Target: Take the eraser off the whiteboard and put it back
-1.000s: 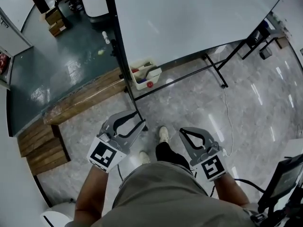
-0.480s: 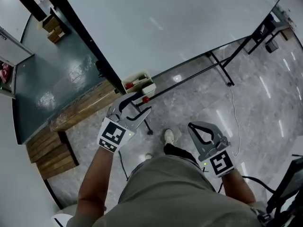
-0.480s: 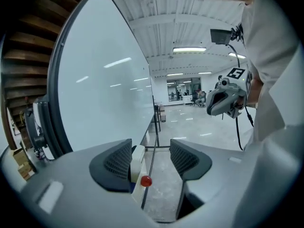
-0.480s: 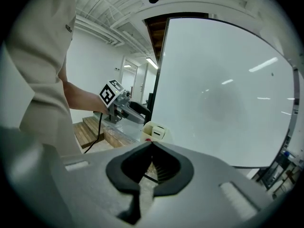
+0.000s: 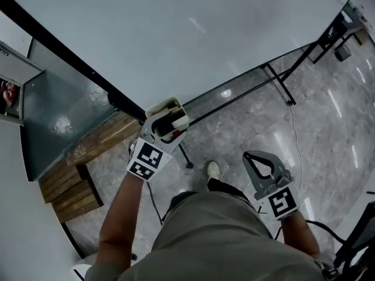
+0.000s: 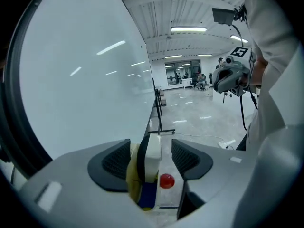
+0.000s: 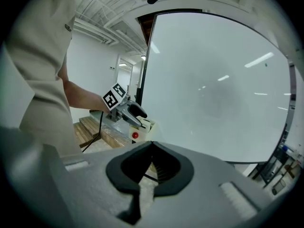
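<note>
Barely begun: left claw [image 5: 166,124], jaws just opened wide, nothing gripped. Upright white-and-black block eraser [image 6: 153,160] sat just ahead, in line btwn its jaws, untouched in the cream plastic tray [image 5: 170,103]. Right claw [image 5: 254,157] clenched, empty. Taking off & putting back both left.

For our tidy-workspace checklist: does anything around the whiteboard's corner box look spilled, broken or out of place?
Nothing stands out. The whiteboard is clean, and the eraser stands on edge inside the cream box at its lower corner, beside a small red round thing.
</note>
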A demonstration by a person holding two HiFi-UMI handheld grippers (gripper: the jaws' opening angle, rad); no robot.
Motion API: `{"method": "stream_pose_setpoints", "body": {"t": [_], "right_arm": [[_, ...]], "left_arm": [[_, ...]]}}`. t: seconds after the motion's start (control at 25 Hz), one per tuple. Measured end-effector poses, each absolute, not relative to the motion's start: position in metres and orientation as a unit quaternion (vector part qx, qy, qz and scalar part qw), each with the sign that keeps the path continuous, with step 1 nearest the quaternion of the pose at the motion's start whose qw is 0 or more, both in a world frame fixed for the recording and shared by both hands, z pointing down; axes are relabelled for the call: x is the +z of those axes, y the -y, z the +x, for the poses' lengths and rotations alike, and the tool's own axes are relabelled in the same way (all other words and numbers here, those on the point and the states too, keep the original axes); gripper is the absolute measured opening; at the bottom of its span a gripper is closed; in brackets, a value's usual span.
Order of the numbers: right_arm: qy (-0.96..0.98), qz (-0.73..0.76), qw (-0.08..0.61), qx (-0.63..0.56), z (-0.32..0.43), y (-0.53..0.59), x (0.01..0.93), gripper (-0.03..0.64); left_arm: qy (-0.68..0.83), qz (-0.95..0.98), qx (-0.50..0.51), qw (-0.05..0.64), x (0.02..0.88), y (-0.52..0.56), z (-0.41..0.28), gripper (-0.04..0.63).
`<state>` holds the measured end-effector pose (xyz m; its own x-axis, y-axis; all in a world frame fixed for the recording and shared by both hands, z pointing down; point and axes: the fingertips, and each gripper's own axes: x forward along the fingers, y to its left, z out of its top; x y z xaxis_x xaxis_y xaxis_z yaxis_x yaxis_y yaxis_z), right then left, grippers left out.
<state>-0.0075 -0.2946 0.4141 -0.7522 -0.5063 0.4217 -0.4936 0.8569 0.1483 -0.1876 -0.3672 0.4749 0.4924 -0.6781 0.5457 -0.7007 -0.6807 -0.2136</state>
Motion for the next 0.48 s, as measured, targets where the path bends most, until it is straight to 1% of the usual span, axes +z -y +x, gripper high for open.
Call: {"method": "stream_pose_setpoints", "body": {"t": [0.32,0.48], "right_arm": [[0.937,0.267,0.226,0.002,0.001,0.312,0.429,0.003],[0.937,0.269,0.222,0.008,0.003,0.318,0.431,0.003]], "left_arm": [[0.379,0.846,0.374,0.022,0.499,0.377,-0.182,0.266],[0.374,0.841,0.390,0.023,0.504,0.382,-0.180,0.252]]}}
